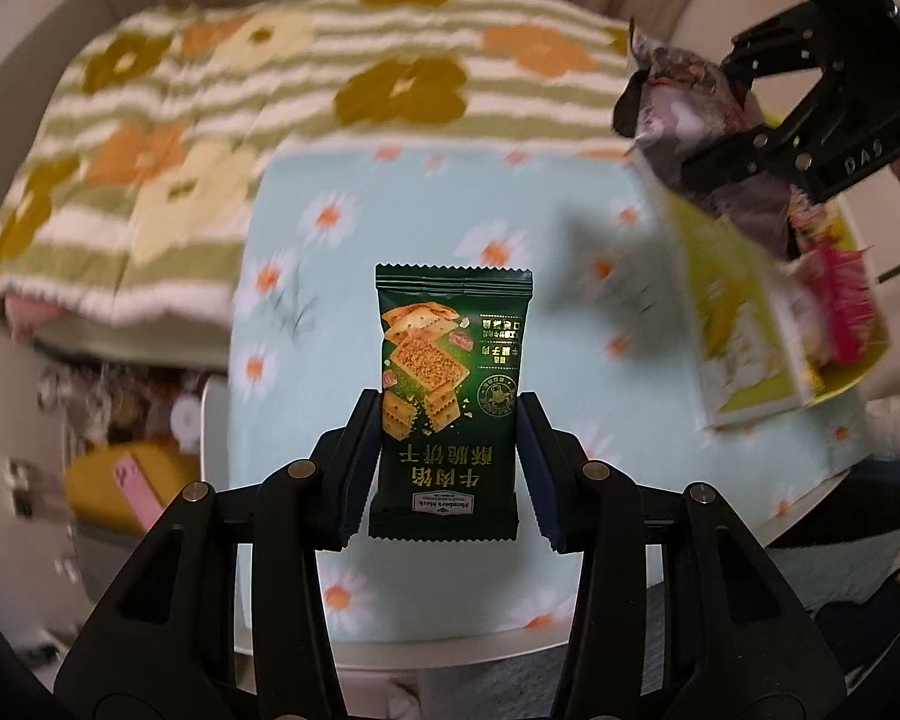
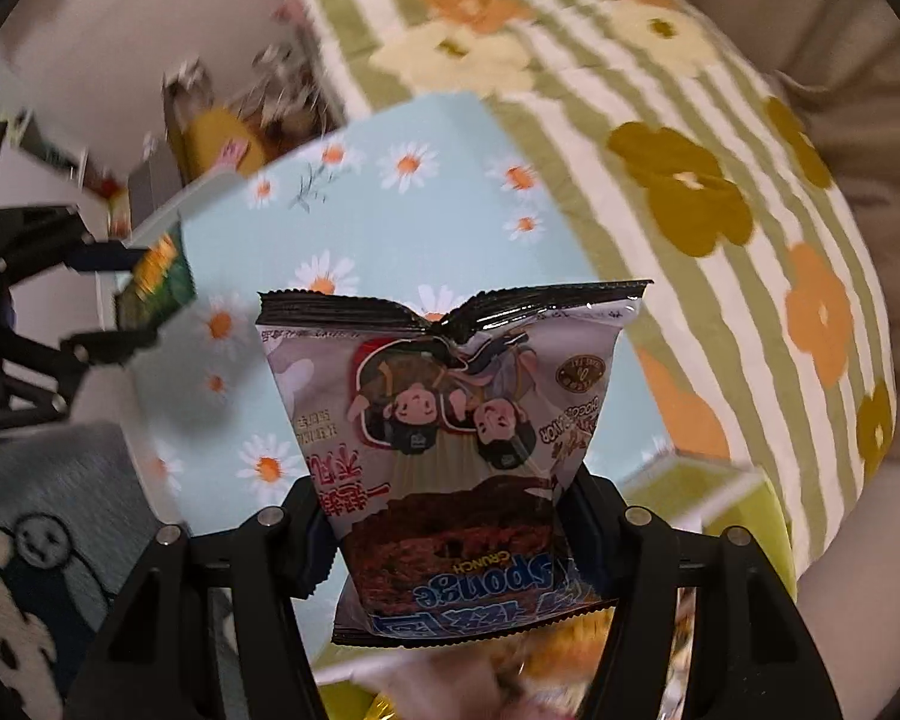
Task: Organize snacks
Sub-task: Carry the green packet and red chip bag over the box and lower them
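Through the left wrist camera I see my left gripper (image 1: 449, 456) clamped on the green cracker packet (image 1: 450, 396), lifted above the daisy-print table (image 1: 390, 228). Through the right wrist camera, my right gripper (image 2: 450, 540) squeezes the pale sponge-crunch bag (image 2: 456, 450) over that table's near-right corner.

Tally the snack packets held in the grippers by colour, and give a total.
Dark green cracker packet, in the left gripper: 1
Pale lilac sponge crunch packet, in the right gripper: 1
Total held: 2
More snacks sit in the yellow-green box, too blurred to count.
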Available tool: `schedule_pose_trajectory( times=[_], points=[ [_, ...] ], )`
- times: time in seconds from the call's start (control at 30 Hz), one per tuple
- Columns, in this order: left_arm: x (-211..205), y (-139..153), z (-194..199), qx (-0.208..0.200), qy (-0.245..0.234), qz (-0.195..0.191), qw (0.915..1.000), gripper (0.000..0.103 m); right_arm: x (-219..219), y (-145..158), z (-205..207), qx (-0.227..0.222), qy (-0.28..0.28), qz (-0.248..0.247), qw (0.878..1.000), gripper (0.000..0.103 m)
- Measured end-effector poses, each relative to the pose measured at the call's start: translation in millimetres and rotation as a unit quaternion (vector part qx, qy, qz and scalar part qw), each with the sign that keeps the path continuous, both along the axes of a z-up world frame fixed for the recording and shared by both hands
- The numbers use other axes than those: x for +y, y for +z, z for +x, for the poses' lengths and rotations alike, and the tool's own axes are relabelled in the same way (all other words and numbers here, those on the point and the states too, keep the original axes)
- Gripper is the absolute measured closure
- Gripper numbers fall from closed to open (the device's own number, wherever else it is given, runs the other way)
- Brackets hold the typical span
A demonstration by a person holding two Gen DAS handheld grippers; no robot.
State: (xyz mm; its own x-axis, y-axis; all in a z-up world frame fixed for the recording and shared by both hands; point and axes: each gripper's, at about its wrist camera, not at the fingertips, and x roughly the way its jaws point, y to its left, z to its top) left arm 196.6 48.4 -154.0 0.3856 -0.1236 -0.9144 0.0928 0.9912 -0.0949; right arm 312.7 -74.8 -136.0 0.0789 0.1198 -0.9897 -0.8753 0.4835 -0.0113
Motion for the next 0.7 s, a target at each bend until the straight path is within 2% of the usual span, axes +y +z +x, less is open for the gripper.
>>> schedule_pose_trajectory(
  times=[0.2, 0.37, 0.5, 0.57, 0.7],
  points=[
    [-50, 41, 22, -0.045, -0.057, -0.004, 0.9973, 0.062, -65, 38, -7, -0.037, -0.078, 0.018, 0.996, 0.044],
    [-102, 62, 38, -0.068, -0.106, -0.014, 0.9919, 0.062, -124, 56, -11, -0.060, -0.162, 0.032, 0.984, 0.044],
    [-152, 66, 52, -0.070, -0.141, -0.034, 0.9869, 0.062, -169, 61, -17, -0.069, -0.233, 0.062, 0.968, 0.044],
    [-176, 64, 59, -0.067, -0.157, -0.039, 0.9845, 0.062, -194, 62, -21, -0.065, -0.274, 0.087, 0.956, 0.044],
    [-223, 55, 72, -0.063, -0.178, -0.046, 0.9809, 0.062, -232, 54, -30, -0.086, -0.330, 0.104, 0.934, 0.044]
  ],
)
